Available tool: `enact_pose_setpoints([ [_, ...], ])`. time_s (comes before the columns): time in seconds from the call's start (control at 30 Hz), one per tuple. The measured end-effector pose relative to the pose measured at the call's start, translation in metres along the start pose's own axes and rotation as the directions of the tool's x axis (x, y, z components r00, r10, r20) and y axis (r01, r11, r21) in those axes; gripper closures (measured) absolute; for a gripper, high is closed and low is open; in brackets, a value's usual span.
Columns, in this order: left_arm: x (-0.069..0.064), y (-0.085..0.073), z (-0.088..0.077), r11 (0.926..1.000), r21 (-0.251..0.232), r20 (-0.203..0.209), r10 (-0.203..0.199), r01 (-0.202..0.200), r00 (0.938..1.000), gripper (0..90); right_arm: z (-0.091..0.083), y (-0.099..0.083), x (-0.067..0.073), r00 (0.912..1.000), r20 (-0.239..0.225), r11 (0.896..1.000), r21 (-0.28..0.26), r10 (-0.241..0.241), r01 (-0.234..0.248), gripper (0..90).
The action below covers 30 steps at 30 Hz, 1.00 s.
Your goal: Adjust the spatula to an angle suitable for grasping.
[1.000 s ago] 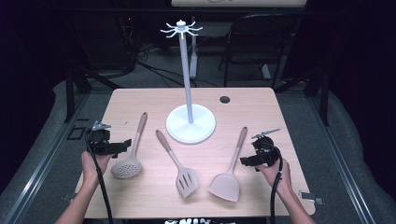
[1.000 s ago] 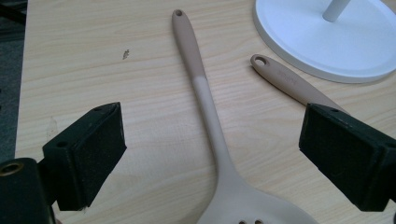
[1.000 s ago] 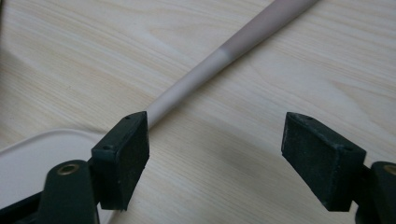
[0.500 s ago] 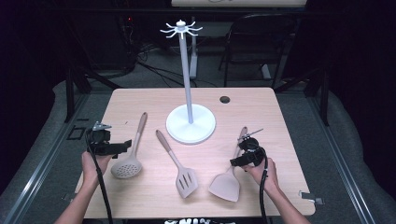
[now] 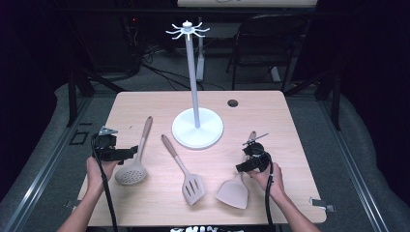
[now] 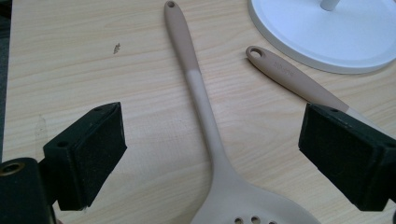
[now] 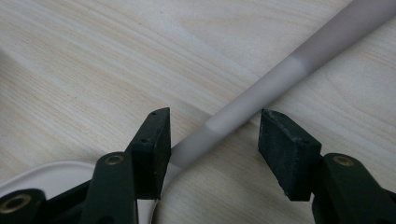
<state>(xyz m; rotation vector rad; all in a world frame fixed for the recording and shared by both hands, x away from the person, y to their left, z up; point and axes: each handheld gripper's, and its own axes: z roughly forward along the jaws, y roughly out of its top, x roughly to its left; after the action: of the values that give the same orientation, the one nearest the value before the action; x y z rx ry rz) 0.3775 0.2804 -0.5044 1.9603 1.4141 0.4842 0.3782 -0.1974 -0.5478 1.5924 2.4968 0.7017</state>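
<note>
A white utensil stand (image 5: 198, 128) with hooks on top rises at the table's middle. A beige skimmer (image 5: 131, 171) lies left, a slotted turner (image 5: 192, 186) in the middle and a solid turner (image 5: 233, 193) right. My left gripper (image 5: 129, 153) is open, its jaws wide on either side of the skimmer's handle (image 6: 201, 93). My right gripper (image 7: 215, 119) sits low over the solid turner's handle (image 7: 280, 77), which runs between its pads. Its jaws have just been closing. A gap still shows at the right pad (image 7: 285, 144), so it is open.
The wooden table (image 5: 290, 121) has a small black round hole (image 5: 232, 103) behind the stand. The slotted turner's handle (image 6: 289, 77) and the stand's base (image 6: 327, 32) lie just right of the left gripper. A dark chair (image 5: 270, 43) stands behind the table.
My right gripper has moved left and down from beside the solid turner onto its handle, and its jaws have narrowed around it. The left gripper and the utensils have stayed put.
</note>
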Motion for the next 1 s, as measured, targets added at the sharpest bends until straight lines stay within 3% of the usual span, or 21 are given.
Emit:
enact_pose_setpoints([
  [0.53,0.0006,-0.0026,-0.0017,1.0000,0.009,0.000,0.004,-0.004,1.0000,7.5,0.0001,-0.0016,-0.0033,0.9999,-0.015,1.000,-0.009,0.001,-0.001,46.2],
  [0.57,0.0006,-0.0026,-0.0018,1.0000,0.009,0.000,0.005,-0.005,1.0000,7.5,-0.0019,-0.0011,-0.0026,0.9998,-0.017,1.000,0.020,0.014,-0.013,46.3],
  [0.63,0.0006,-0.0027,-0.0019,1.0000,0.009,0.001,0.005,-0.005,1.0000,7.5,-0.0020,-0.0011,-0.0032,0.9998,-0.016,1.000,0.020,0.011,-0.010,46.5],
  [0.67,0.0005,-0.0026,-0.0020,0.9999,0.011,0.003,0.006,-0.006,1.0000,7.5,-0.0012,-0.0011,-0.0051,0.9998,-0.016,1.000,0.006,-0.008,0.008,46.8],
  [0.87,0.0012,-0.0029,-0.0022,0.9999,0.010,0.002,0.007,-0.007,1.0000,7.5,-0.0011,-0.0013,-0.0060,1.0000,-0.009,1.000,-0.003,0.000,0.000,47.9],
  [0.9,0.0014,-0.0031,-0.0024,0.9999,0.012,0.003,0.005,-0.005,1.0000,7.5,-0.0027,-0.0001,-0.0077,0.9996,-0.016,0.999,0.024,-0.023,0.023,48.1],
  [1.0,0.0016,-0.0032,-0.0024,0.9999,0.011,0.005,0.004,-0.004,1.0000,7.5,-0.0040,0.0003,-0.0082,0.9997,-0.004,0.999,0.047,-0.024,0.025,48.6],
])
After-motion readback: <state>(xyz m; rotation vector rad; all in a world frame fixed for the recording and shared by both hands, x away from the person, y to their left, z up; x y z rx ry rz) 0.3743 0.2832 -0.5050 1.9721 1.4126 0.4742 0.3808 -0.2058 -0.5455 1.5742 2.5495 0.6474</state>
